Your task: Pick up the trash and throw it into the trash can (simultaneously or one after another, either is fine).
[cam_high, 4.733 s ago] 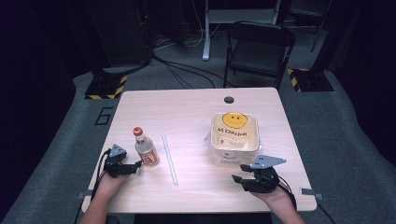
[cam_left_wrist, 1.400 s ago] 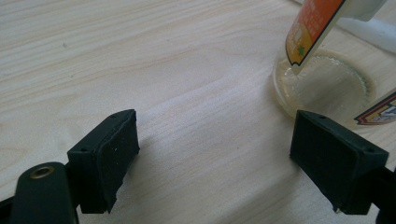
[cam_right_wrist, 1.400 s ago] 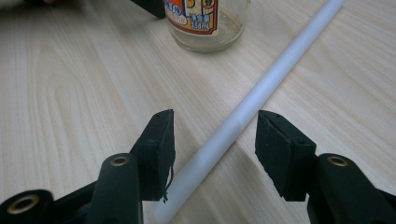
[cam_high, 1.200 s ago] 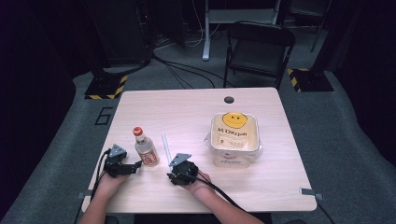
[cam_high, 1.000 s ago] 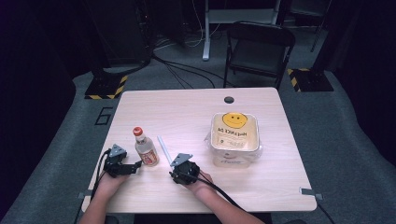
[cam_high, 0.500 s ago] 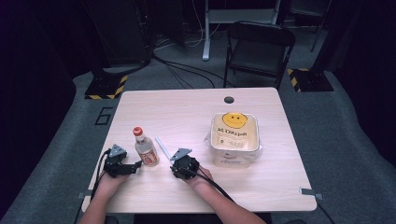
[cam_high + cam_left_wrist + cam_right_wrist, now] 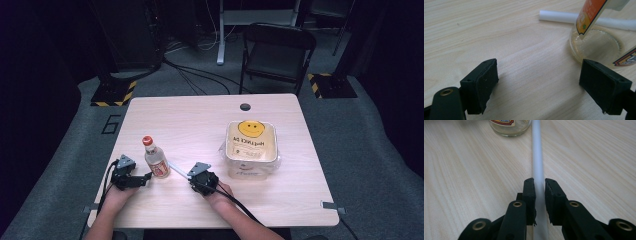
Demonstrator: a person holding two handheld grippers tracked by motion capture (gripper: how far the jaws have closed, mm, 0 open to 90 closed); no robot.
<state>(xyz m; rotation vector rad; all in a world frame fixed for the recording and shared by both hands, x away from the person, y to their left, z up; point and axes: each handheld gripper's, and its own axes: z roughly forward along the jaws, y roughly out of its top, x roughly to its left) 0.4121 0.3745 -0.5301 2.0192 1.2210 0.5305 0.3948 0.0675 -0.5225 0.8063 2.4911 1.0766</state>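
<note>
Straw (image 7: 537,157) clamped in right gripper (image 7: 539,188) jaws; left gripper (image 7: 544,82) jaws wide open, empty, by bottle (image 7: 156,159); cap on, so prob. early.

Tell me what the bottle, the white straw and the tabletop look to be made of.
Bottle: clear glass or hard plastic; its see-through base shows the wood behind it, and it carries a glossy printed label and a red cap. White straw: matte and opaque, likely paper or a paper wrapper, possibly plastic. Tabletop: pale wood or wood-look laminate, with fine straight grain lines and a smooth, low-sheen finish.
</note>
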